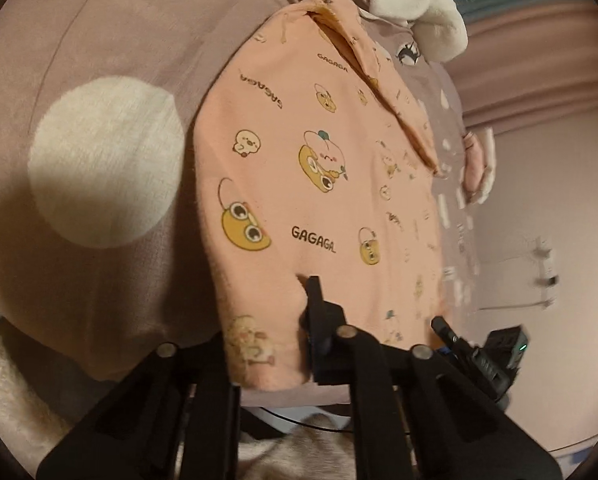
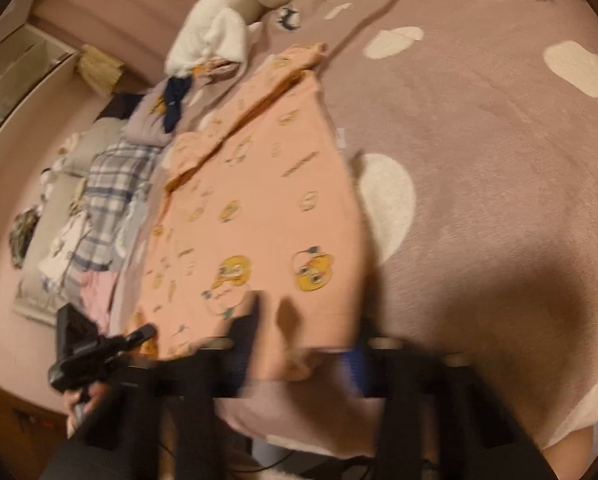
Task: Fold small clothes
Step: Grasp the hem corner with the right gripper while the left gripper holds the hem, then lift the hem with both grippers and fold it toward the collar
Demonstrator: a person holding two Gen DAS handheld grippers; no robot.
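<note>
A small peach garment [image 1: 299, 168] printed with yellow cartoon faces and "GAGAGA" lies on the mauve bedspread [image 1: 111, 24]; its far part is folded over. My left gripper [image 1: 299, 312] is shut on the garment's near hem, one black finger [image 1: 315, 300] lying on top of the cloth. In the right wrist view the same garment [image 2: 259, 208] stretches away, and my right gripper [image 2: 275, 340] is shut on its near edge, one finger [image 2: 247, 332] on top; this view is blurred. The other gripper shows at the side of each view [image 1: 495, 352] [image 2: 87, 348].
The bedspread [image 2: 479, 140] has large white spots [image 1: 103, 160]. A white plush item [image 2: 223, 28] lies beyond the garment. A pile of other clothes, plaid [image 2: 115, 184] and pink [image 2: 97, 292], lies along the bed's left edge. A pink wall and shelf stand beyond.
</note>
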